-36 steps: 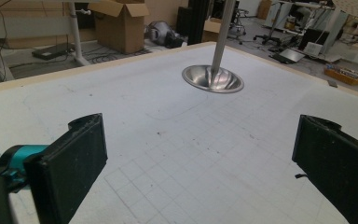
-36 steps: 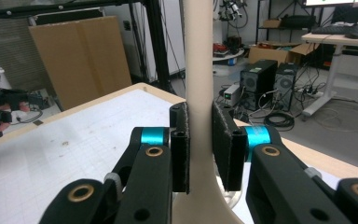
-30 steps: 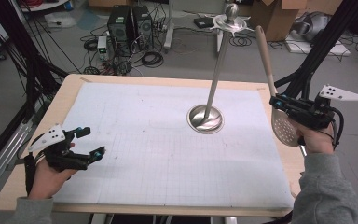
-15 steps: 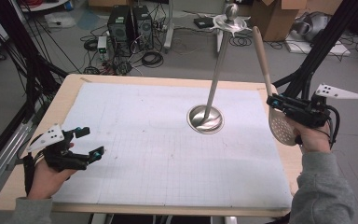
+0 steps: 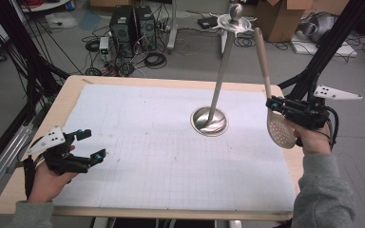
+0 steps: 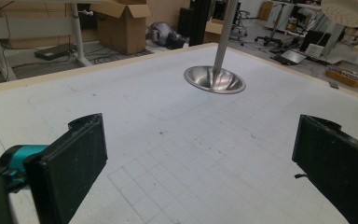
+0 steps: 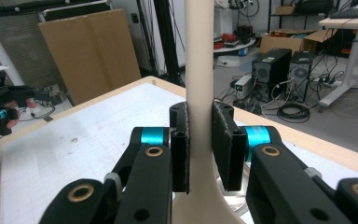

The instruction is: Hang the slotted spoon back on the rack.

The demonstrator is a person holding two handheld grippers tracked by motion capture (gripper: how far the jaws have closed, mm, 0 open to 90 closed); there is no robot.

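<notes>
Two black jaws of the right gripper (image 5: 276,105) are clamped on the neck of a cream slotted spoon (image 5: 274,107), just above its perforated bowl. In the right gripper view the handle of the slotted spoon (image 7: 199,88) rises straight up between the closed pads, touching both. From the high view the spoon stands nearly upright, handle tilted slightly away from the person, bowl hanging below the gripper over the right edge of the table (image 5: 66,102). A metal utensil stand (image 5: 218,90) with a round base sits on the white grid mat (image 5: 147,156), near the spoon and to its left. Well apart, the left gripper (image 5: 88,145) hovers low over the mat's near left corner, jaws spread wide, holding nothing.
</notes>
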